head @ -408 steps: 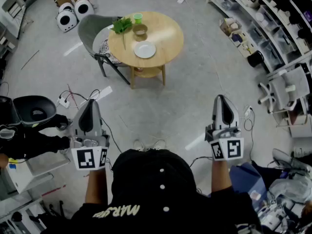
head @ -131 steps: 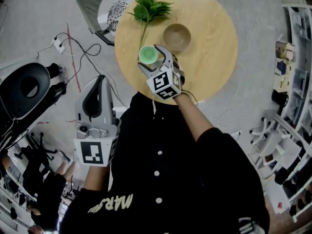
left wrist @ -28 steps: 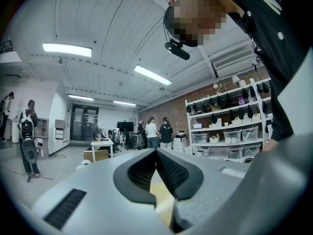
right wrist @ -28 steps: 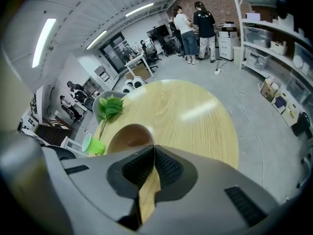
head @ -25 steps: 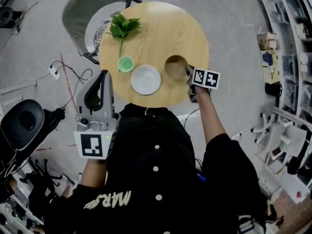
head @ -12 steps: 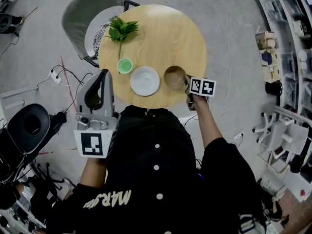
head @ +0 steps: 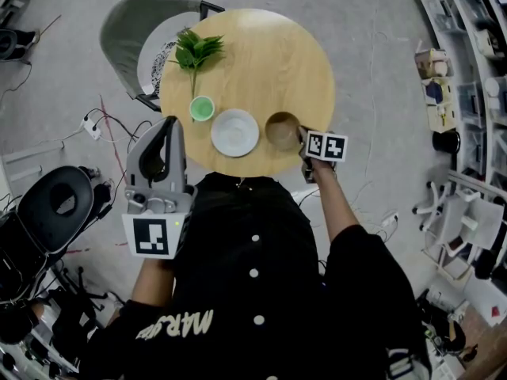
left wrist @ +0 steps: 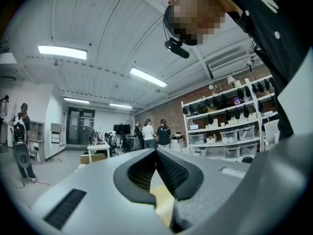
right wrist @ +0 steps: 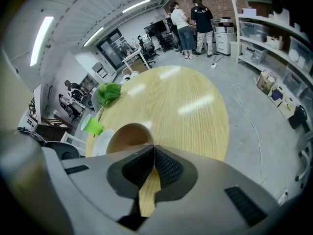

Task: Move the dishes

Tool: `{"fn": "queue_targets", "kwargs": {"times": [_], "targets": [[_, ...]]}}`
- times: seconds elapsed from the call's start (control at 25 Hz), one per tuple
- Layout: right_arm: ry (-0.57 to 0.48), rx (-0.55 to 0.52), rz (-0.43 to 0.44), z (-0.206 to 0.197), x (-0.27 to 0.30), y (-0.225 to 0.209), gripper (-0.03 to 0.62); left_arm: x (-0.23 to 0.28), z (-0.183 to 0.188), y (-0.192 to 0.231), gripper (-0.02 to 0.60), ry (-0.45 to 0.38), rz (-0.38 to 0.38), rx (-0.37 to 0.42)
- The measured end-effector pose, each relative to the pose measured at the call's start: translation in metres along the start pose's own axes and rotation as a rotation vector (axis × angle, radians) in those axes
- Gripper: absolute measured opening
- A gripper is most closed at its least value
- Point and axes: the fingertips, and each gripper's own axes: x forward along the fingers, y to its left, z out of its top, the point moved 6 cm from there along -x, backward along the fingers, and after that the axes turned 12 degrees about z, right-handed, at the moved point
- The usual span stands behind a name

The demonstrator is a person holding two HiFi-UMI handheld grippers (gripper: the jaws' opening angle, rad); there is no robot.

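Note:
Three dishes stand in a row near the front of the round wooden table (head: 269,54): a green cup (head: 201,108), a white plate (head: 234,132) and a brown bowl (head: 281,130). My right gripper (head: 303,134) is at the bowl's right rim and is shut on it. In the right gripper view the bowl (right wrist: 128,135) sits right at the closed tips of the right gripper (right wrist: 154,147), with the plate (right wrist: 103,140) and cup (right wrist: 91,125) beyond. My left gripper (head: 168,123) hovers off the table at the left, shut and empty. In its own view the left gripper (left wrist: 156,151) faces only the room.
A leafy green sprig (head: 195,50) lies at the table's far left. A grey chair (head: 131,34) stands behind the table on the left. Cables (head: 103,125) run across the floor and shelving (head: 475,70) lines the right side. People stand far off in the room (right wrist: 195,18).
My right gripper has drawn the brown bowl toward the table's near edge, so that it now sits level with the white plate. The left gripper has stayed put.

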Motion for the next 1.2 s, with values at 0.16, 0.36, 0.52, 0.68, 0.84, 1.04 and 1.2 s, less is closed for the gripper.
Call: {"fn": "queue_targets", "kwargs": {"times": [0.16,0.36,0.52,0.68,0.84,1.04,1.2], "targets": [[-0.002,-0.003,-0.005,-0.001,-0.001,0.001,0.009,-0.002,0.001,-0.002,0.003,-0.001,-0.002,-0.002],[-0.005,0.001,-0.022,-0.001,-0.005,0.002,0.011,-0.005,0.005,-0.006,0.003,-0.001,-0.004,0.003],[-0.018,0.004,-0.036,-0.004,-0.006,0.002,0.023,-0.008,0.006,-0.005,0.003,-0.009,-0.004,0.006],[-0.019,-0.002,-0.039,-0.005,-0.006,0.002,0.043,-0.01,0.006,-0.005,0.003,-0.011,-0.003,0.006],[-0.042,-0.013,-0.065,-0.004,-0.015,0.0,0.052,-0.014,0.007,-0.008,0.003,-0.015,-0.005,0.008],[-0.165,-0.121,-0.112,0.027,-0.042,0.015,0.055,-0.01,0.01,-0.002,0.003,-0.025,0.003,0.013],[-0.362,-0.233,-0.027,0.063,-0.081,0.051,0.037,-0.01,0.013,0.002,0.003,-0.038,0.01,0.013]]}}
